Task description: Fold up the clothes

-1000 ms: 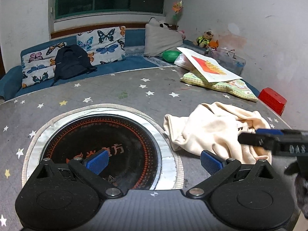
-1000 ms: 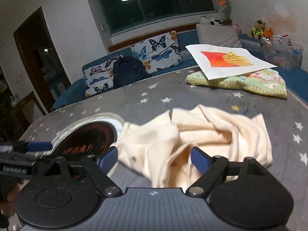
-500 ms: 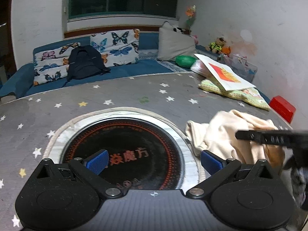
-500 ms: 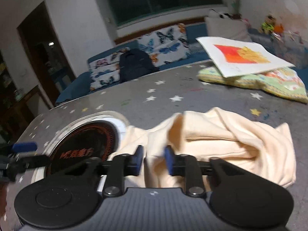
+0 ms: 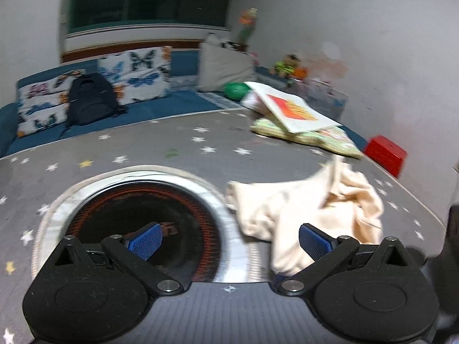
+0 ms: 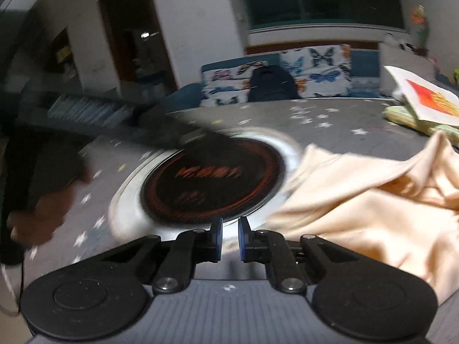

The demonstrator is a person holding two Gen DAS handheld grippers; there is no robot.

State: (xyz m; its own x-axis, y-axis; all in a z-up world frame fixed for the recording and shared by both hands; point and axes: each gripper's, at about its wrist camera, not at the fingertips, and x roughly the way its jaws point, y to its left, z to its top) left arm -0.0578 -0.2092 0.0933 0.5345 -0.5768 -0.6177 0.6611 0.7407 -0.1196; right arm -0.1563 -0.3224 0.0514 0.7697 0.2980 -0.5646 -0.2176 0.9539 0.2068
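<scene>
A crumpled cream garment (image 5: pixel 309 209) lies on the grey star-patterned table, right of the round black cooktop (image 5: pixel 143 218). My left gripper (image 5: pixel 229 242) is open and empty above the cooktop's near edge; the cloth's lower fold hangs by its right finger. In the right wrist view the garment (image 6: pixel 373 209) fills the right side. My right gripper (image 6: pixel 229 236) is nearly shut; the pads show a thin gap and I see no cloth between them. The frame is blurred.
A green cushion (image 5: pixel 312 137) with a fries picture board (image 5: pixel 292 109) lies at the table's far right. A red box (image 5: pixel 385 153) stands beyond the right edge. A sofa with a black backpack (image 5: pixel 89 100) runs behind. The person's hand (image 6: pixel 37 215) is at left.
My right gripper went from wide open to nearly shut and swung left toward the cooktop. The garment's edge lifted and shifted. My left gripper stayed open and drifted slightly.
</scene>
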